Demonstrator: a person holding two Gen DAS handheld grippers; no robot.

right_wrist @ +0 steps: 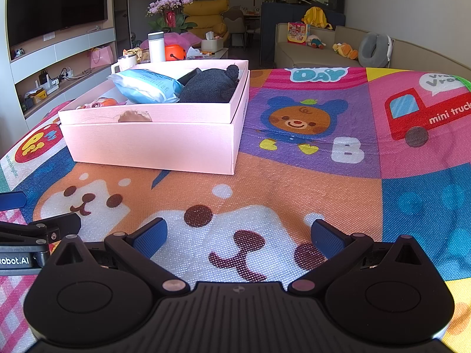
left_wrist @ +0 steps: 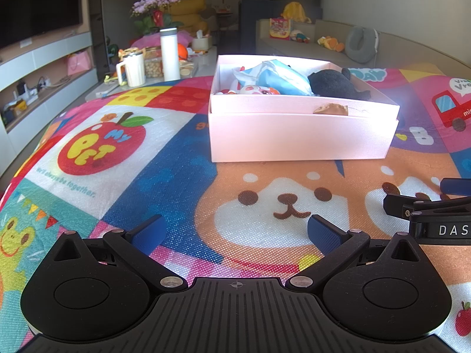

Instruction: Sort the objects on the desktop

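1. Pink box [left_wrist: 300, 135] ahead of left claw [left_wrist: 235, 232], holding blue packet [left_wrist: 273, 78], black plush [left_wrist: 332, 83], small toy [left_wrist: 256, 90].
2. Spread wide, empty, over mat [left_wrist: 147, 176]: left claw, right claw [right_wrist: 238, 236].

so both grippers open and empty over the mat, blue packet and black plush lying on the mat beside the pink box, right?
Not quite. The blue packet and black plush lie inside the pink box, not beside it; the right wrist view shows this. The left gripper and right gripper are indeed open and empty over the mat.
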